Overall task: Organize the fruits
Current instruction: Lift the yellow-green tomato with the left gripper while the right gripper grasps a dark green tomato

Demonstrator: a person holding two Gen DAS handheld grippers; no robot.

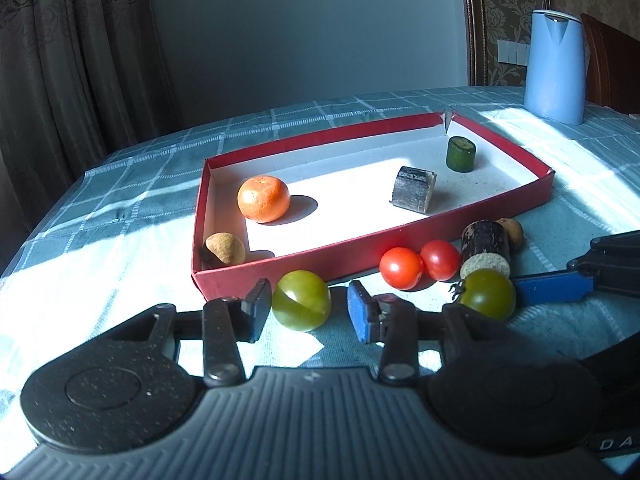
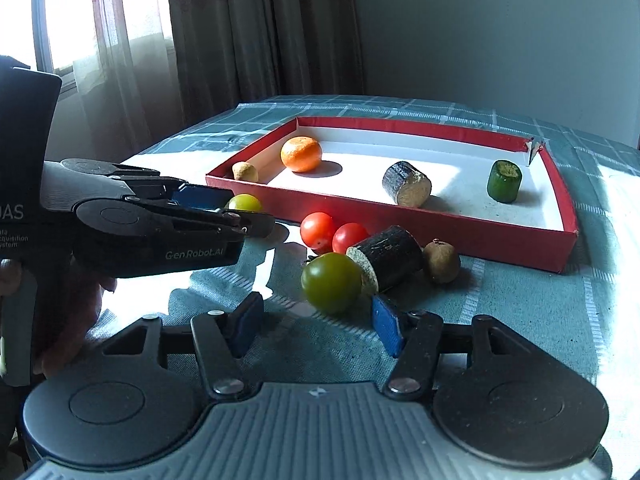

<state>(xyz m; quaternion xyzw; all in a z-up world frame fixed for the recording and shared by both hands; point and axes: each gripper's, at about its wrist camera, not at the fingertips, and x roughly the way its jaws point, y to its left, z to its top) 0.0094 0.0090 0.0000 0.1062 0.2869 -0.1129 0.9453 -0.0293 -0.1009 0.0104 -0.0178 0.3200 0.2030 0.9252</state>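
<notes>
A person works two hand-held grippers over a checked cloth on a desk (image 1: 120, 152), sorting fruit into a red tray (image 1: 328, 258). The left hand-held gripper (image 1: 308, 306) has a pale green tomato (image 1: 302, 300) between its fingers just outside the tray's near wall; the black pad touches the fruit's left side, while a sliver of gap shows at the blue pad, so the grip looks not quite complete. The right hand-held gripper (image 2: 316, 320) is released, its jaws standing either side of a darker green tomato (image 2: 331, 282) without pressing it. Two red tomatoes (image 2: 332, 232), a dark bark-covered stub (image 2: 390, 258) and a small brown fruit (image 2: 442, 260) lie close by outside the tray; a tangerine (image 2: 301, 154), a second brown fruit (image 2: 245, 171), another stub and a green cylinder (image 2: 504, 181) are already inside. The step in hand appears to be picking up both green tomatoes; next, each grip likely needs firming gently, then a lift clear of the tray wall
</notes>
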